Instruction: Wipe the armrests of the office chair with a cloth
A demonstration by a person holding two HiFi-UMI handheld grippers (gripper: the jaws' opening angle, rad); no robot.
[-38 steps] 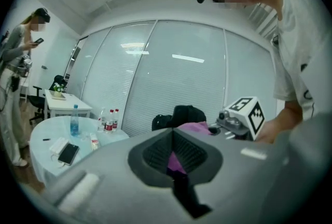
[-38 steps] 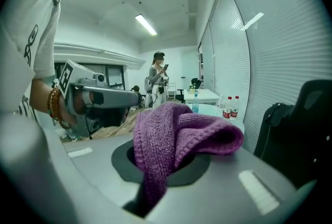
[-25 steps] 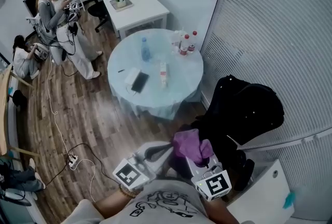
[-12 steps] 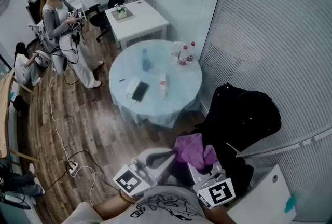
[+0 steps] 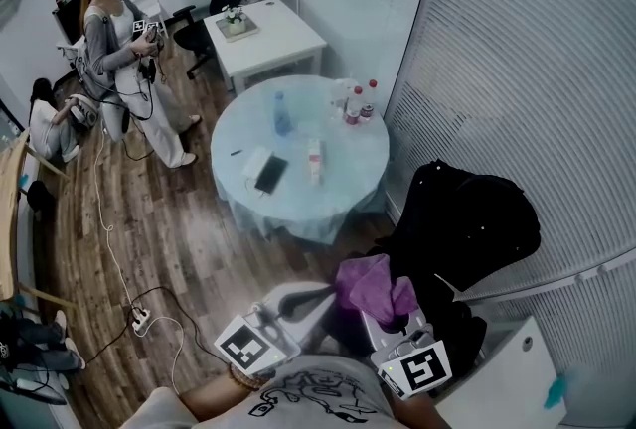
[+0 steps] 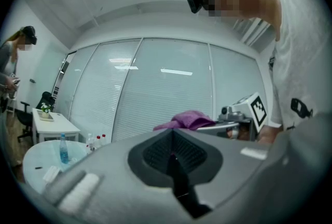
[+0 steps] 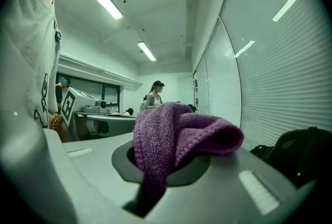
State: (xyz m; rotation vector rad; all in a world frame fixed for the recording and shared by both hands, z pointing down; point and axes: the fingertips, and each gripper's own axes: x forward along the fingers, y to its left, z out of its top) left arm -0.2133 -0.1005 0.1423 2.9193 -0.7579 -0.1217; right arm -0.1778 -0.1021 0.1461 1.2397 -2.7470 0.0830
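Right gripper (image 7: 155,184) pinches the purple cloth (image 7: 179,135); left gripper (image 6: 174,163) pressed together, holding nothing.

Office chair (image 5: 467,218), whose armrests were indistinguishable within one black mass; purple cloth (image 7: 179,135), whose lower end vanished between the right gripper's (image 7: 155,171) jaws; flat items on the round table (image 5: 348,177) and a teal object (image 5: 555,382), which were too small to identify.

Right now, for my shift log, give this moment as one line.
left gripper: shut, empty | right gripper: shut on purple cloth, held up | office chair: beside right gripper, cloth not on it
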